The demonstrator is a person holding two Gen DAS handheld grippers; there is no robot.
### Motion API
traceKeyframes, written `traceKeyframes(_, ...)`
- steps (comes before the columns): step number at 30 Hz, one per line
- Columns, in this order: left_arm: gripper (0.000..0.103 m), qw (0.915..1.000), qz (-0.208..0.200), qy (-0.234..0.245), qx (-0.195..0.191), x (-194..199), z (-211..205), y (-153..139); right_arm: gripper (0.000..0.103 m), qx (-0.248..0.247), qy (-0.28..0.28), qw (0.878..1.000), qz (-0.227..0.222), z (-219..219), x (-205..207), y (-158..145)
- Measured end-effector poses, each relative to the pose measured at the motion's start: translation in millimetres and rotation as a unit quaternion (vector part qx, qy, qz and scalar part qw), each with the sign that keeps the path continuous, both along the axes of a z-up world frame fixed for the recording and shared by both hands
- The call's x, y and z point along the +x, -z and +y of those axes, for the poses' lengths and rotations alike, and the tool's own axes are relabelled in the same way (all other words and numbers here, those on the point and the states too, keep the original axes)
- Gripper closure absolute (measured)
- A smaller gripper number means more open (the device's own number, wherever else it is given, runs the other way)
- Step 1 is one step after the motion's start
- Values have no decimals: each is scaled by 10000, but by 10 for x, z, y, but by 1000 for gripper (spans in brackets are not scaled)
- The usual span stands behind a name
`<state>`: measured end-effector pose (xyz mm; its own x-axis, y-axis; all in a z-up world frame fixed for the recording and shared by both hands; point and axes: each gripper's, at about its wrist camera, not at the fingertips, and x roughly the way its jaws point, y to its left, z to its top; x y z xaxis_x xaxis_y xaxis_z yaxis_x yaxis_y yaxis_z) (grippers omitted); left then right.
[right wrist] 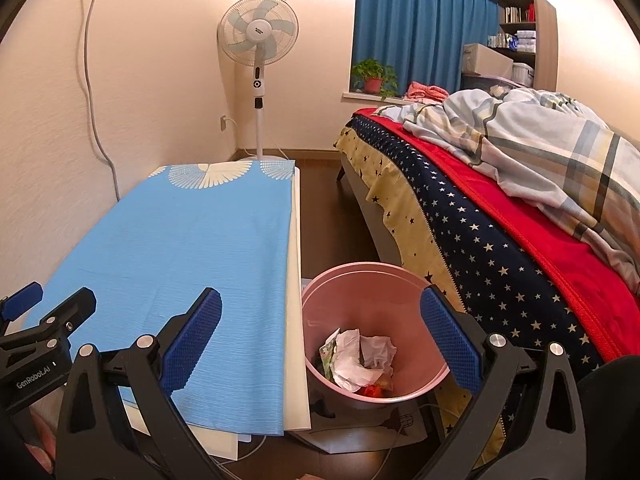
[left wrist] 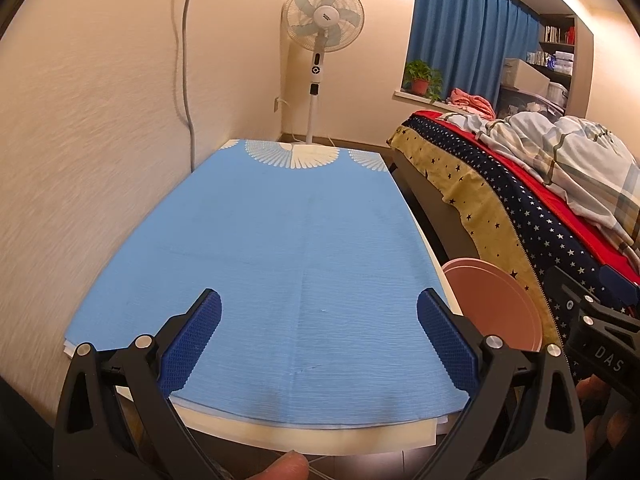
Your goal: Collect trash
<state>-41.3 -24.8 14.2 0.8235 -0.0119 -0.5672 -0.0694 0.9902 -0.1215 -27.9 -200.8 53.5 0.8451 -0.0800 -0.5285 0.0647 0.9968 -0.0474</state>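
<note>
A pink trash bin stands on the floor between the table and the bed. Crumpled white paper and wrappers lie inside it. Its rim also shows in the left wrist view. My right gripper is open and empty, held above the bin's near side. My left gripper is open and empty over the near end of the blue tablecloth. No trash shows on the cloth. The right gripper's body appears at the right of the left wrist view, and the left gripper's body at the left of the right wrist view.
The table runs along the left wall. A bed with a starred cover and a plaid quilt stands on the right. A white standing fan, a blue curtain and a potted plant are at the back. Cables lie on the floor.
</note>
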Motion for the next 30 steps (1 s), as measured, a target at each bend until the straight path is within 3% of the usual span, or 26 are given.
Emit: traceKeyframes(30, 8, 10000, -6, 6, -72, 12, 6, 3, 5, -12, -2, 10000, -4, 5, -1, 2)
